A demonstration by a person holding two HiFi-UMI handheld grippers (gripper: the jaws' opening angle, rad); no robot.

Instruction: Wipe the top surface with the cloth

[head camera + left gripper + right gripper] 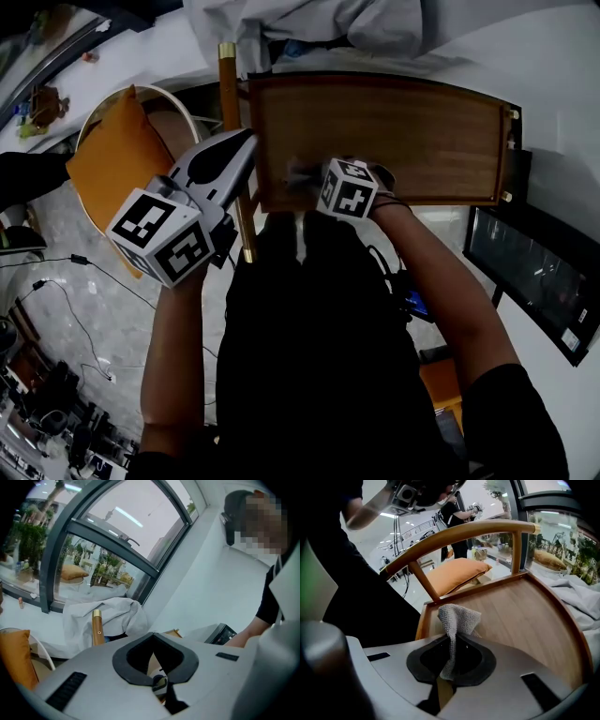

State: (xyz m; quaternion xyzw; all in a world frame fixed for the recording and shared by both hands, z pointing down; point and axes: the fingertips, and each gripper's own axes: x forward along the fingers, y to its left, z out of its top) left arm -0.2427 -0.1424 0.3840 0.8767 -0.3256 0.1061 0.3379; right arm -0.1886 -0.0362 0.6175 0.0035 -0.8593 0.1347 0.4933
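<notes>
Grey cloth (458, 617) clamped in the right gripper (451, 641), held at the near edge of the wooden bench (520, 616), left gripper (153, 637) closed on nothing, raised beside the bench.

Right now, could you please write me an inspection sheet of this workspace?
Surface: wooden top surface with a raised rim, bare; no spill seen.
Job's things: grey cloth, its free end standing up over the surface's near edge.
Clutter: nothing seen on the surface.
Grippers: right gripper, jaws shut on the cloth; left gripper, jaws together and empty, off the surface's left side.
Cables: thin cables on the floor at the left.
Surroundings: orange cushion at the left, white sheet beyond the far edge, dark screen at the right.
</notes>
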